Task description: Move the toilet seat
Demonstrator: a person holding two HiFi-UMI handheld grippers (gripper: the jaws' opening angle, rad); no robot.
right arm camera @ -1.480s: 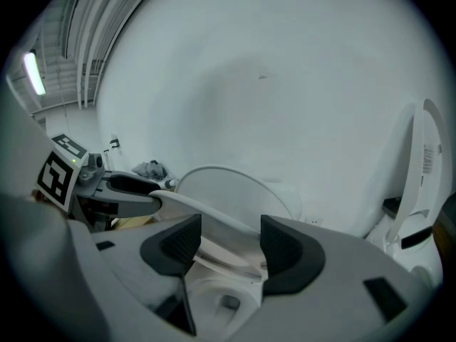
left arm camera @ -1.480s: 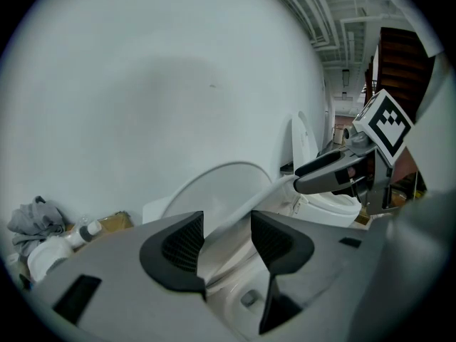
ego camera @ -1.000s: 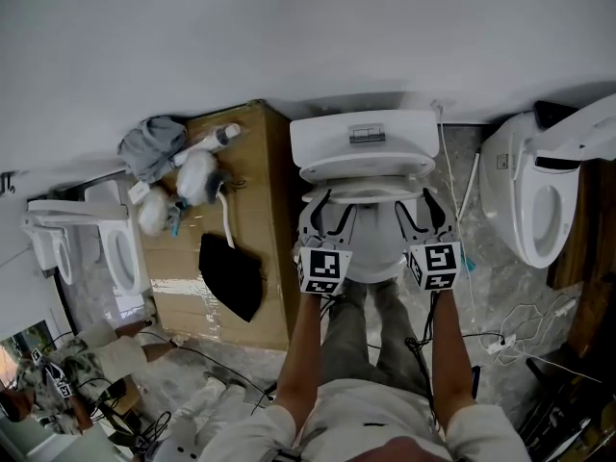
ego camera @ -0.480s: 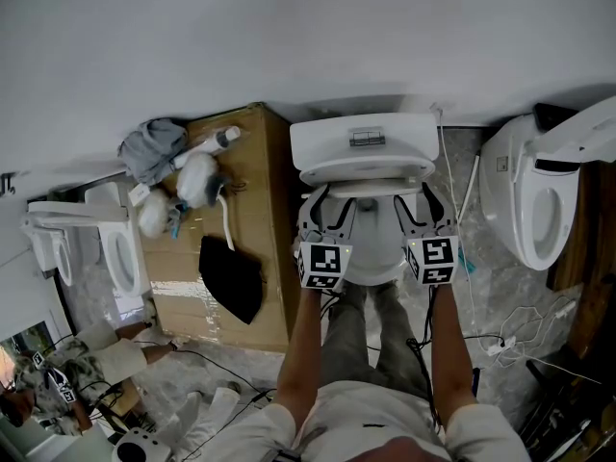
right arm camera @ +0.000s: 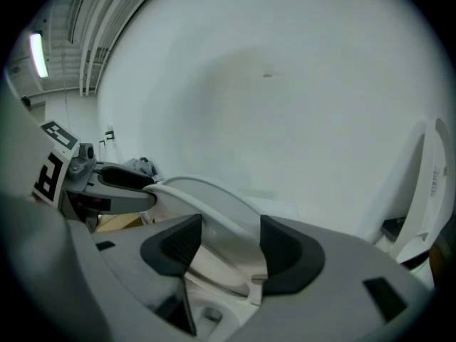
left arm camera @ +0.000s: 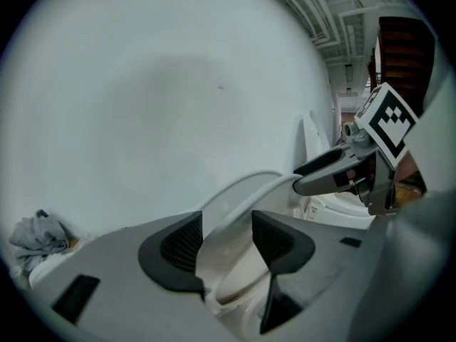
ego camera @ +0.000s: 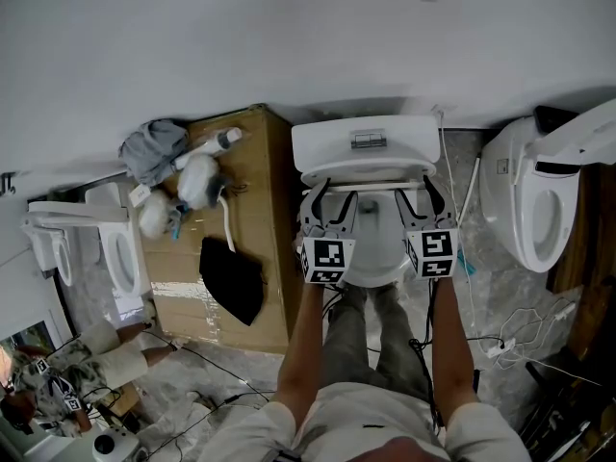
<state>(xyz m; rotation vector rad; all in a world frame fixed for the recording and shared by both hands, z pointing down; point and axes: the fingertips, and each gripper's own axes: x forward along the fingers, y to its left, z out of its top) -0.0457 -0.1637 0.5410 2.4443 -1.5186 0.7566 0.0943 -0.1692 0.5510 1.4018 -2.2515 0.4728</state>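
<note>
Left gripper and right gripper have edged toward the cistern, each clamped on a side of the toilet seat, now raised steeply over the bowl; mid-lift, I'd say, with a gentle last tilt back needed to rest it there.

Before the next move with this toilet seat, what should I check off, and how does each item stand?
1. Left gripper grip: ok. Its fingers clamp the toilet seat rim.
2. Right gripper grip: ok. The seat rim fills the gap between its fingers.
3. Grips matched: ok. There is one on each side of the seat, about level in the head view.
4. Seat position: ok. It is tilted up from the bowl.
5. Gap to the cistern and the hinge: cannot tell. The raised seat hides them.
</note>
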